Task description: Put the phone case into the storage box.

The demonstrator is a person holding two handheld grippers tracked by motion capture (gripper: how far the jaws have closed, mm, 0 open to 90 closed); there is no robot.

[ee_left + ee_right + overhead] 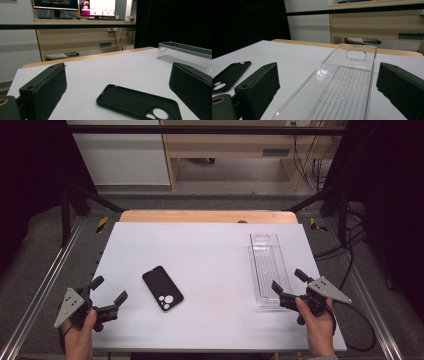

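The black phone case [163, 288] lies nearer the left gripper [107, 296], its length angled away. The clear tray [266, 269] lies lengthwise before the right gripper [289, 283]. Both jaws are held open, empty.

Table [210, 245]: phone case [162, 288] lies left of centre; tray [267, 269] lies well apart, at the right.

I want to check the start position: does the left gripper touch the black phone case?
Apart. In the high view, bare white table lies between the left gripper and the black phone case.
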